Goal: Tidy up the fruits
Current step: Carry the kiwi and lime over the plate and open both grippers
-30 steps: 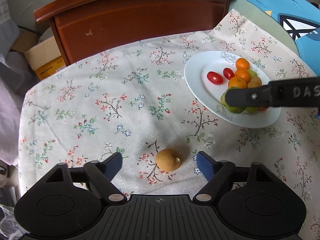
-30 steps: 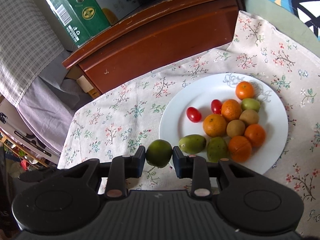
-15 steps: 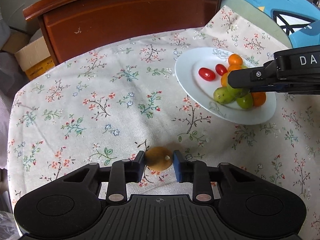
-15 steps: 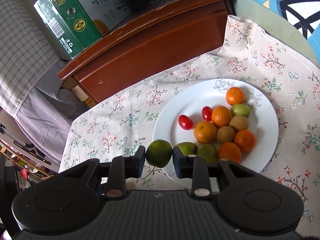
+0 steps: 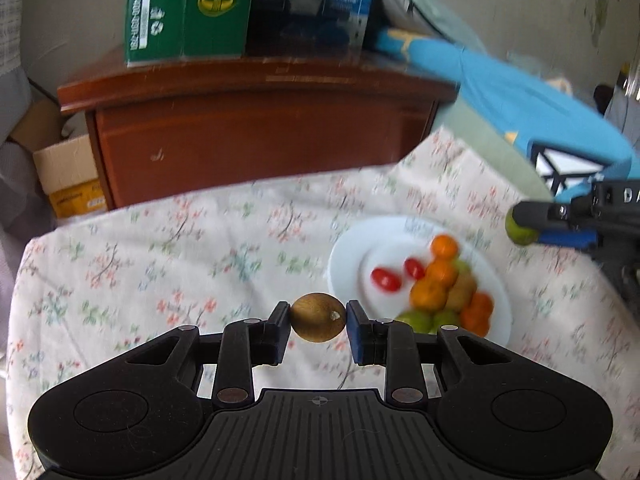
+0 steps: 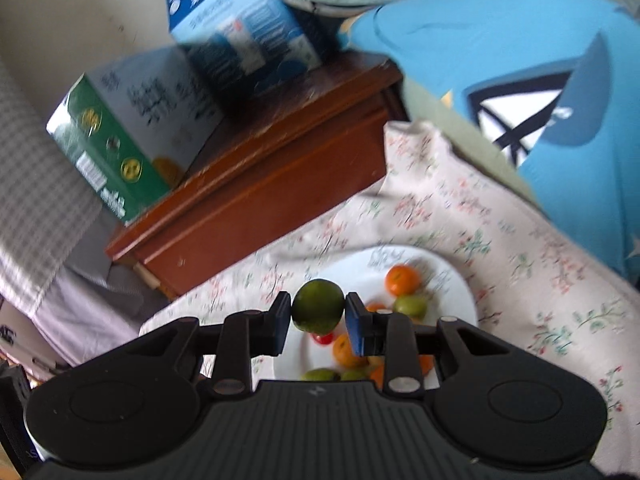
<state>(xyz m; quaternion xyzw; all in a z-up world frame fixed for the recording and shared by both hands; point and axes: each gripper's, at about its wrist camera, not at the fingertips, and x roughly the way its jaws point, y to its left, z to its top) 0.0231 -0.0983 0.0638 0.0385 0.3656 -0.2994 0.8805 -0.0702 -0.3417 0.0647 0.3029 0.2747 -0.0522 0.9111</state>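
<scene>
My left gripper (image 5: 318, 322) is shut on a brown kiwi (image 5: 318, 323) and holds it above the floral cloth, left of the white plate (image 5: 348, 264). The plate holds oranges (image 5: 439, 271), cherry tomatoes (image 5: 386, 280) and green fruits. My right gripper (image 6: 318, 312) is shut on a round green fruit (image 6: 318, 310), raised above the plate (image 6: 360, 268). The right gripper also shows in the left wrist view (image 5: 524, 226), to the right of and above the plate, with the green fruit (image 5: 518, 234).
A brown wooden cabinet (image 5: 256, 136) stands behind the table with a green carton (image 5: 188, 8) and a blue carton (image 6: 244, 36) on top. A blue cloth (image 5: 540, 112) lies at the right. A cardboard box (image 5: 68, 176) sits on the floor at the left.
My left gripper closed on the kiwi and lifted it off the cloth. My right gripper rose higher above the plate with the green fruit. Both views now tilt up toward the cabinet.
</scene>
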